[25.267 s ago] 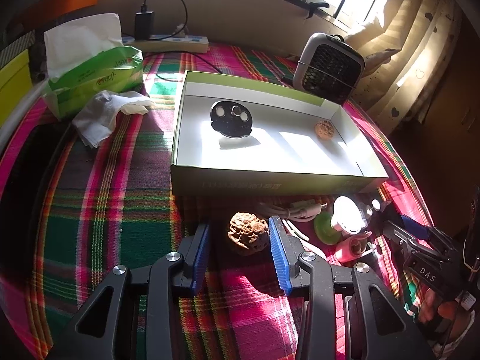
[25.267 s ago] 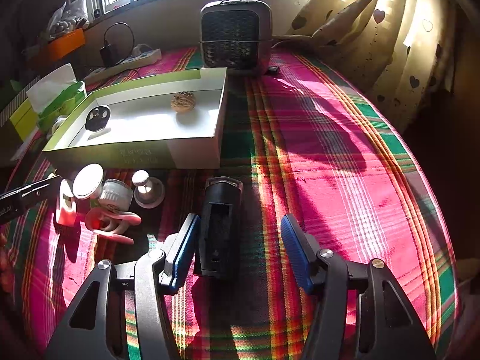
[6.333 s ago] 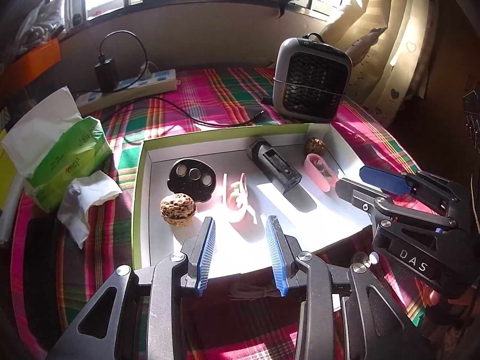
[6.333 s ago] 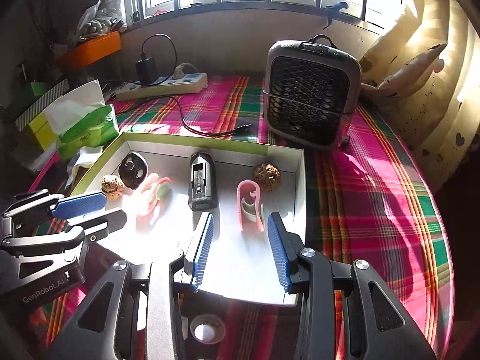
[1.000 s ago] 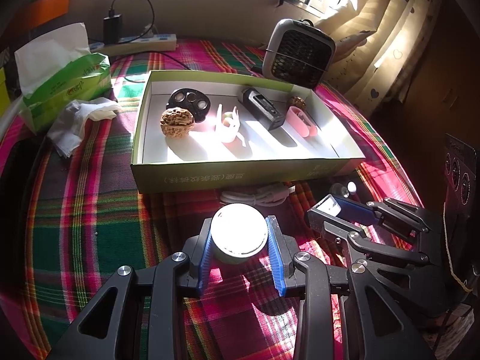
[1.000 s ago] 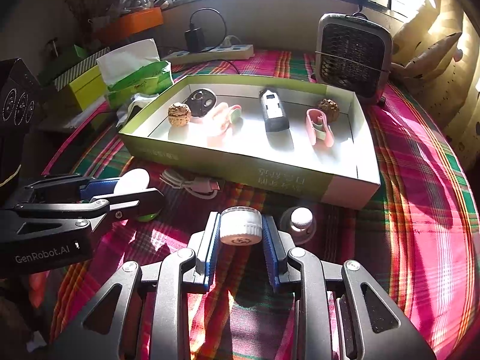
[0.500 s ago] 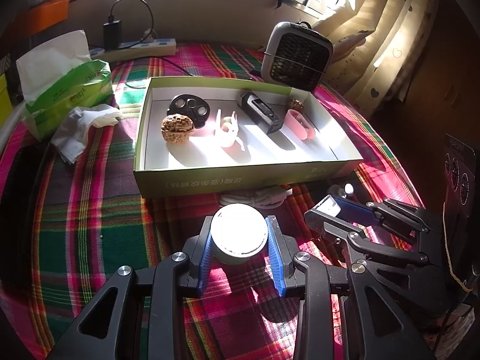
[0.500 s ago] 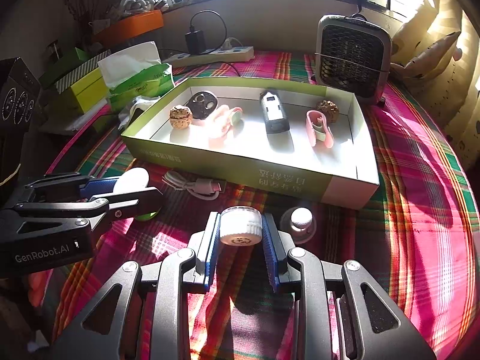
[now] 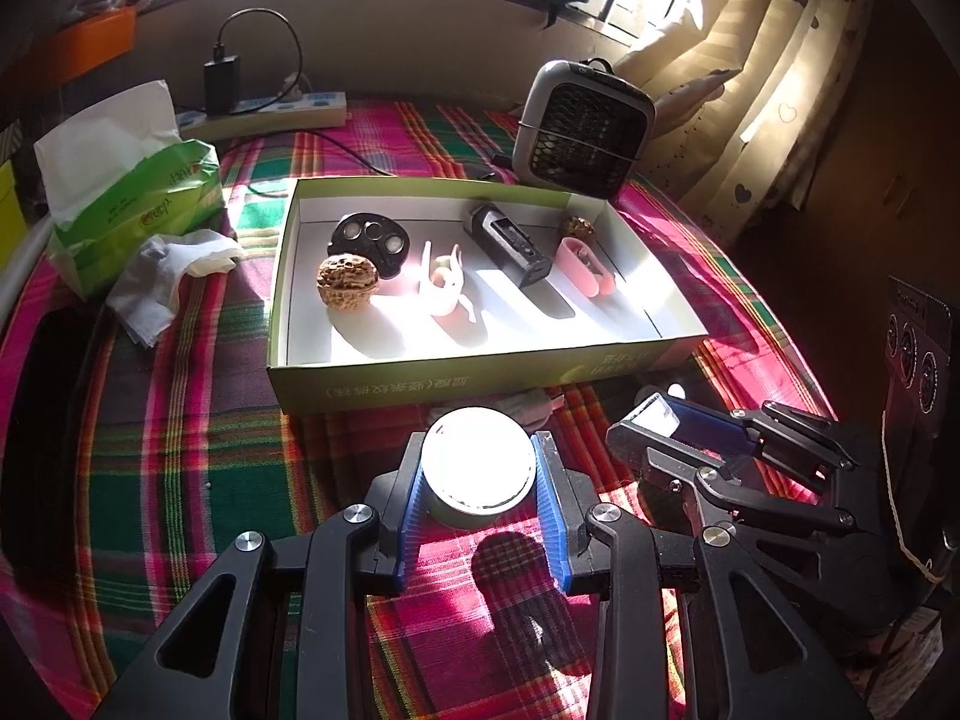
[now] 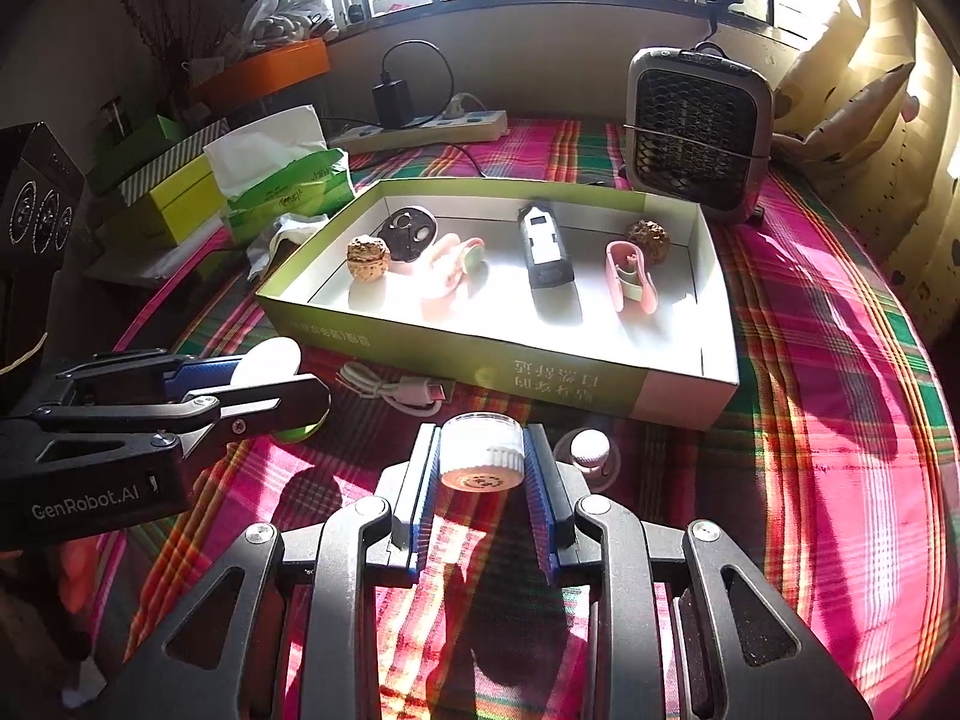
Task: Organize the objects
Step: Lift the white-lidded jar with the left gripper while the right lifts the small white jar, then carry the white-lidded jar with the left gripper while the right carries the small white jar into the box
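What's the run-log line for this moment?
left gripper: shut on round white lid | right gripper: shut on white ribbed cap | tray: six items

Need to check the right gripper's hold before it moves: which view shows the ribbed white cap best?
The right wrist view: the ribbed white cap sits centred, clamped between the right gripper's pads. The left wrist view shows only a pale sliver of it behind that gripper's fingers.
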### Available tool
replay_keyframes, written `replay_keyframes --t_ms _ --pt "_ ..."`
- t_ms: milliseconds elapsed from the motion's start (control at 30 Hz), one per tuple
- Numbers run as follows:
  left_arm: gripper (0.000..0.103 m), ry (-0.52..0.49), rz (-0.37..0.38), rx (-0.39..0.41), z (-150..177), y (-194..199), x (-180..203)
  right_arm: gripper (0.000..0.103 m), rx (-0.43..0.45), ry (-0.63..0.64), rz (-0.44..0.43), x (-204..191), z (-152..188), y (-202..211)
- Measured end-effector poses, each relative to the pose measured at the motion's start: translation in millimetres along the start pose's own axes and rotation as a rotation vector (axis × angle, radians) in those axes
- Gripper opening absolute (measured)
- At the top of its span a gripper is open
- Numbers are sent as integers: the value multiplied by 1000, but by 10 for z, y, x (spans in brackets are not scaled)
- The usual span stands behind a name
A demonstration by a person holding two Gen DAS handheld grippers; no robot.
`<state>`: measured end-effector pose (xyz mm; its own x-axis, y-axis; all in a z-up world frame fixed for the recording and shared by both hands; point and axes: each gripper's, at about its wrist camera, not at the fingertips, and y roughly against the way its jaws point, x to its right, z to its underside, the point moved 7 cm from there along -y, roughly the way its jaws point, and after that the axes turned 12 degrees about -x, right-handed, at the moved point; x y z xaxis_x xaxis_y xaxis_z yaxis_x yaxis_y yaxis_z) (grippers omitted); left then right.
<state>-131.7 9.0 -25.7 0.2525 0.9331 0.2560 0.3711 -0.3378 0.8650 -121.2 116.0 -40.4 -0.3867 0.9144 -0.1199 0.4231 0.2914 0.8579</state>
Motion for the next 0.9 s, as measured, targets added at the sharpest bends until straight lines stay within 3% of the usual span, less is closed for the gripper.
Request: replay_keyframes --t_ms 900 --pt "30 3 3 29 -394 65 -39 28 54 -25 -5 183 -379 161"
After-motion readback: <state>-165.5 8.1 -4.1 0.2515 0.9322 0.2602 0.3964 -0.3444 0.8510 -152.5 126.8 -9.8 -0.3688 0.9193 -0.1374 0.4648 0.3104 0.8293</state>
